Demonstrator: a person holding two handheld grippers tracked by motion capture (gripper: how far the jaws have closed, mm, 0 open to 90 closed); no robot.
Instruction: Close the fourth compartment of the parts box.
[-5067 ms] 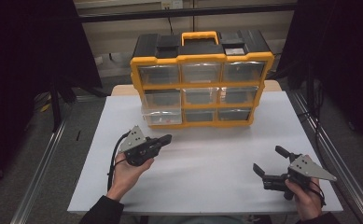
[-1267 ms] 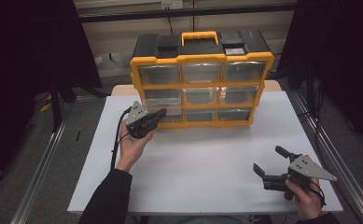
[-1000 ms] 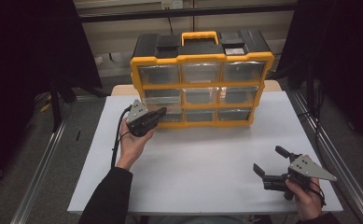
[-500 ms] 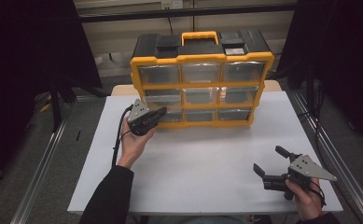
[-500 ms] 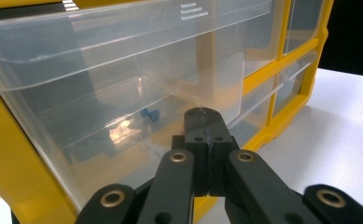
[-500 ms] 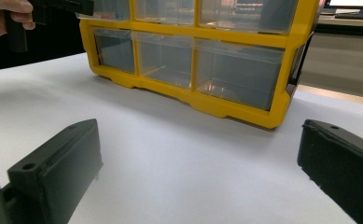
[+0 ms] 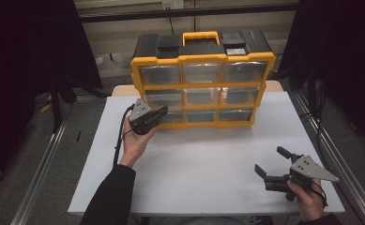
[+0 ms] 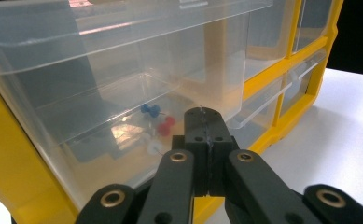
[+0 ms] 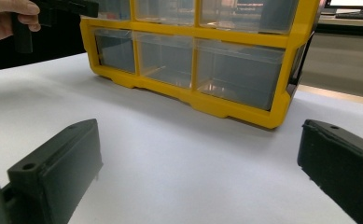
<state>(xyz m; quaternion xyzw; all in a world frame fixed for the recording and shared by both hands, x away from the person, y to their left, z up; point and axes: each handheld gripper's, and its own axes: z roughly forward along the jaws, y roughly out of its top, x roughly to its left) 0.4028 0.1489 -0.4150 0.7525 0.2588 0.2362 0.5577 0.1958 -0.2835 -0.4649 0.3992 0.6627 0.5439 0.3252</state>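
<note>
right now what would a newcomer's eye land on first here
The yellow drawer organizer at the back of the white table, its clear drawers stacked in rows. The left gripper is shut at a lower-left drawer holding blue and red pushpins; the right gripper gapes open near the table's front right.

drawer cabinet sits at the back middle of the worktop | left tongs right up against its bottom-left drawer, pushpins inside | right tongs near the front right corner, well apart from it
</note>
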